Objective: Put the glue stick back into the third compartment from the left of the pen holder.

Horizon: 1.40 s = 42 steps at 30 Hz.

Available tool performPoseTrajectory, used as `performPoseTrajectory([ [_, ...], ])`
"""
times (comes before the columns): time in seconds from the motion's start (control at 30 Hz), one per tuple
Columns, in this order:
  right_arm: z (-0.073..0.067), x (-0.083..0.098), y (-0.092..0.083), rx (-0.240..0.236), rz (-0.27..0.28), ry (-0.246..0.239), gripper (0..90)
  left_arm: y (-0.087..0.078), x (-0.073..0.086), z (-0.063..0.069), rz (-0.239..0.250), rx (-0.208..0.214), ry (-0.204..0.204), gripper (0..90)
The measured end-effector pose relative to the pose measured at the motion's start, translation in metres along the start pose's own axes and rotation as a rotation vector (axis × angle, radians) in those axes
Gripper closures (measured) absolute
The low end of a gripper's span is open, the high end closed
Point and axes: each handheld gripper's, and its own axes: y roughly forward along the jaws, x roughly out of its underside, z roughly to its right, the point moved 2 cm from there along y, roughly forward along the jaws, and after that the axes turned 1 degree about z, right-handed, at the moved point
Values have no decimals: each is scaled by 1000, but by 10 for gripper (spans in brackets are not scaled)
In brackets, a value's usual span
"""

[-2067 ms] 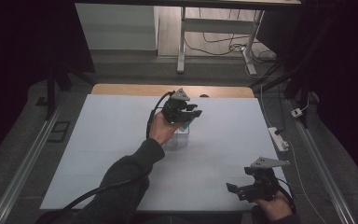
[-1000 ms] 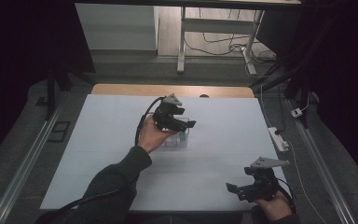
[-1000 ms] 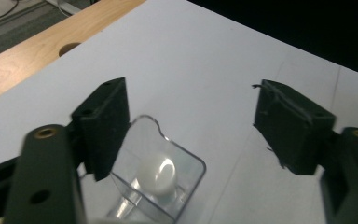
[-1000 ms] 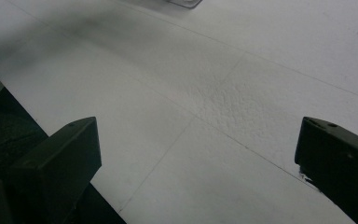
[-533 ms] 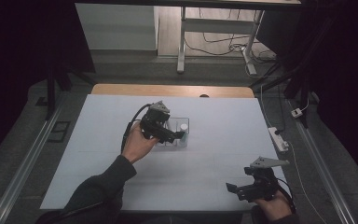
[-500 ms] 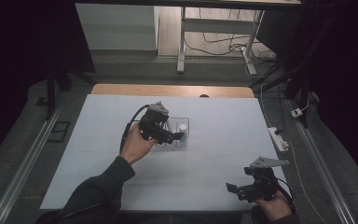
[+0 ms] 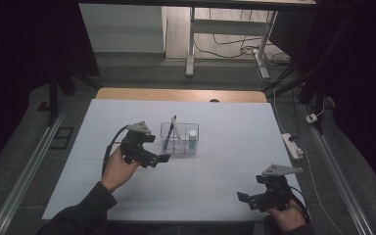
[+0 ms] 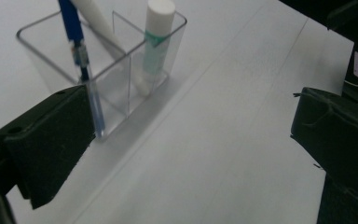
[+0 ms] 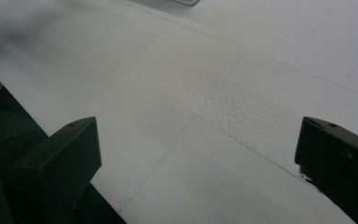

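While the white table [image 7: 127, 196] carries little else, the clear plastic holder [image 7: 180, 138] stands near its middle, toward the far edge, with my left gripper [image 7: 162, 157] just beside it on the near-left. The left jaws have just been opening and now stand spread wide, nothing between them; in the left gripper view the holder [image 8: 177, 32] sits ahead and to the left, apart from both pads. My right gripper [image 7: 241, 197] rests low at the near-right corner of the table, well apart from the holder, jaws spread over bare table surface.

Holder: divided into compartments, upright. Judged light, stiff, thin-walled and slick; likely to skid or tip if nudged from one side, so any hold should go across a wall near the top rim, squarely.

Contents: a blue pen [image 8: 77, 46] leans in the compartment nearest my left jaw; a white tube [image 8: 93, 16] leans beside it; a white stick with a green band [image 8: 157, 39] stands upright in the next compartment. All judged light and rigid, smooth-barrelled. Best taken on the upper part that clears the rim, and lifted straight out along its lean.
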Motion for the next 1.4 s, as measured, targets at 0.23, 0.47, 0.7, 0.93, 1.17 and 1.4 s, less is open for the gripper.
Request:
performPoseTrajectory([
  [0.23,0,-1,1,-5,-1,-2,0,-30,23,7,34,11,-30,0],
  [0.47,0,-1,1,-13,-2,-4,0,-53,53,11,40,-16,-65,0],
  [0.7,0,-1,1,-12,-2,-8,0,-73,86,12,34,-52,-115,0],
  [0.93,-1,-1,1,-11,-1,-10,0,-93,112,16,32,-74,-156,0],
  [1.17,-1,-1,1,-10,-2,-6,0,-111,134,17,45,-104,-201,0],
  [1.4,-1,-1,1,-9,-3,-6,0,-129,153,17,51,-151,-234,0],
])
